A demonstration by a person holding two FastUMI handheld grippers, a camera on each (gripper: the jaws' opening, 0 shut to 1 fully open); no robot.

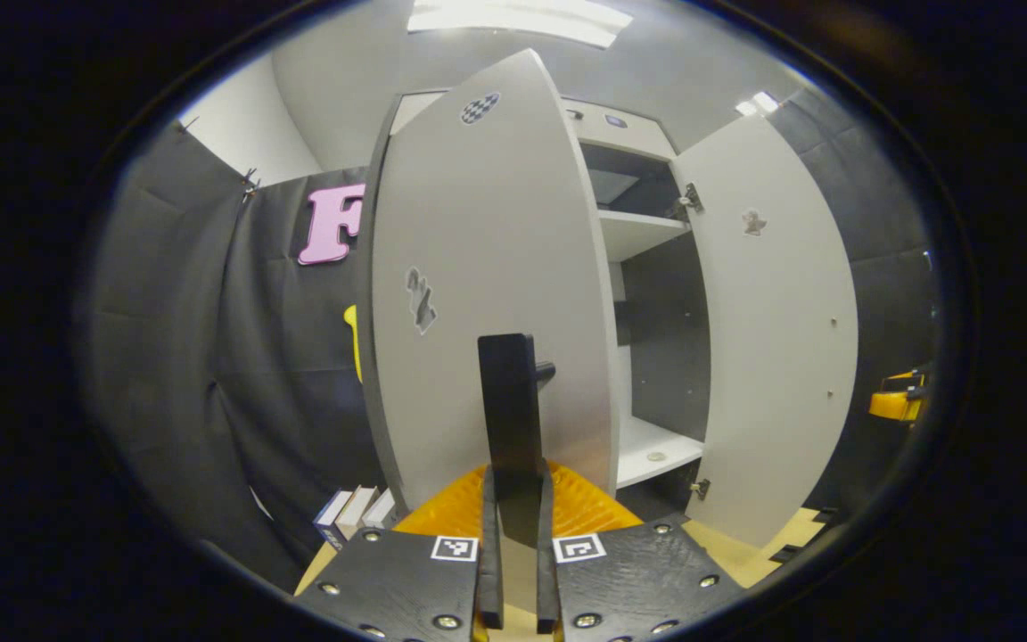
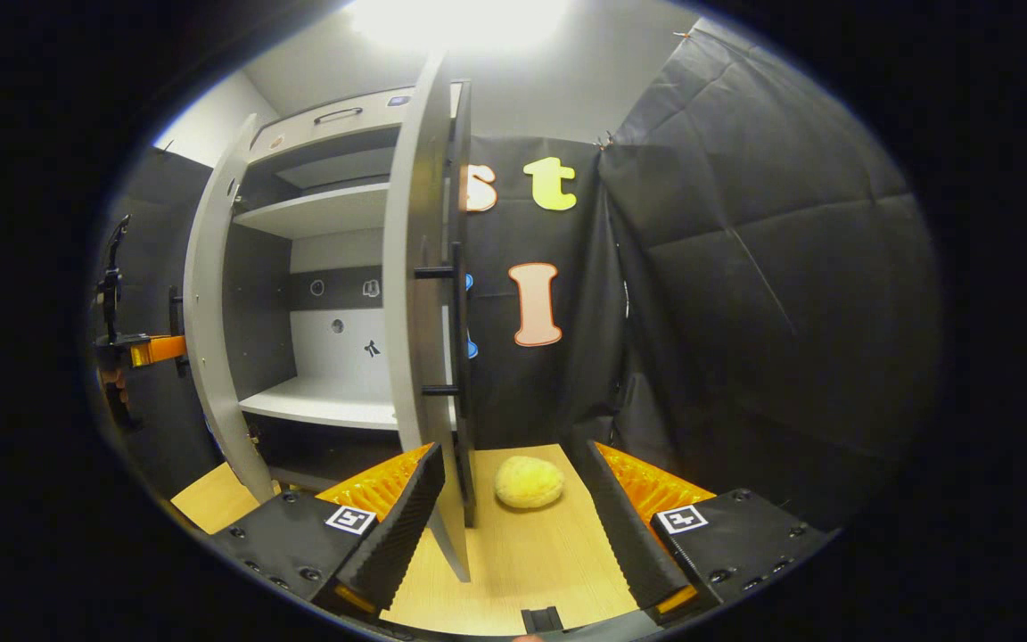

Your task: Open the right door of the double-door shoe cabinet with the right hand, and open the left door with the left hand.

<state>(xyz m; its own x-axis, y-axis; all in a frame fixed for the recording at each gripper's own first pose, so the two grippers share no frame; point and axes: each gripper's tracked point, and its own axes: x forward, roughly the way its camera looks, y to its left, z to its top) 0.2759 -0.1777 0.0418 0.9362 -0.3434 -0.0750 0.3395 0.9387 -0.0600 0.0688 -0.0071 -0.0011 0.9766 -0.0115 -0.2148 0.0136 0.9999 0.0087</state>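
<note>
Grey laminate fills the centre of the left gripper view, where the cabinet's left door (image 1: 487,294), a tall flat panel, stands swung out toward the camera; its black bar handle (image 1: 509,419) rises upright at centre frame, and the left gripper (image 1: 513,526) has its two fingers drawn in close on either side of the handle's lower end, pressing it between them; right of that door the open shoe cabinet (image 1: 647,267) shows a white upper shelf and a white lower shelf against a dark back; farther right, the right door (image 1: 776,330) stands wide open, its plain inner face toward the camera, hinges at its top and bottom left edge; at the far right edge an orange part of the other gripper (image 1: 897,401) peeks past that door; three small boxes (image 1: 357,513) sit on the floor at lower left, beside the door's foot.

In the right gripper view, the right door (image 2: 424,312) is seen nearly edge-on at centre, its black handle (image 2: 457,330) facing right; the right gripper (image 2: 513,526) is spread wide, holding nothing; its left finger (image 2: 402,517) lies just beside the door's bottom edge, and I cannot tell if it touches; between the fingers a yellow rounded sponge-like lump (image 2: 529,481) rests on the pale wooden floor (image 2: 522,562); the left door (image 2: 215,321) stands open at left frame, with the left gripper (image 2: 135,352) beyond it.
</note>
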